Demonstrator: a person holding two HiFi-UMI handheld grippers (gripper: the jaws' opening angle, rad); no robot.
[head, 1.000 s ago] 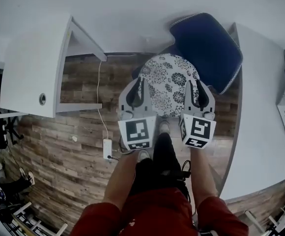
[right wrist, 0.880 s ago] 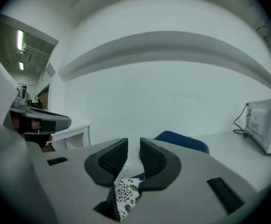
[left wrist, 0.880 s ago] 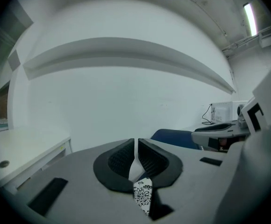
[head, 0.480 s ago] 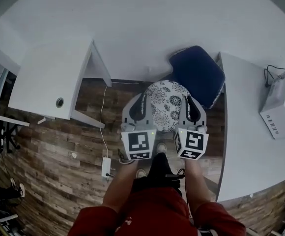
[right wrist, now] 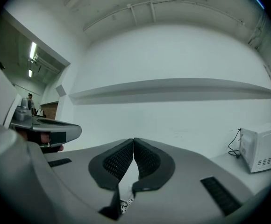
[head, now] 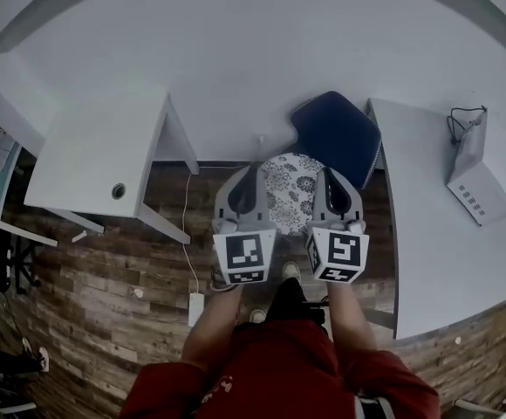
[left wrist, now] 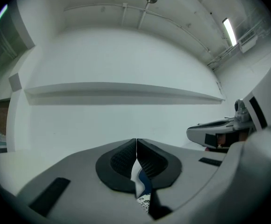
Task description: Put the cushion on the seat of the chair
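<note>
A round cushion (head: 290,190) with a black-and-white flower print hangs between my two grippers in the head view. My left gripper (head: 251,175) is shut on its left edge and my right gripper (head: 330,179) is shut on its right edge. A strip of the cushion (left wrist: 144,200) shows under the closed jaws in the left gripper view, and a scrap of the cushion (right wrist: 124,204) in the right gripper view. The chair (head: 336,136), with a dark blue seat, stands just beyond the cushion against the white wall.
A white desk (head: 100,153) stands to the left and a long white counter (head: 423,216) to the right, with a white microwave (head: 482,167) on its far end. A power strip (head: 195,308) and its cable lie on the wooden floor. The person's legs and shoes are below the grippers.
Both grippers have tilted upward with the cushion, so the gripper views now face the wall and ceiling. In the head view the chair and cushion look smaller and farther away.
</note>
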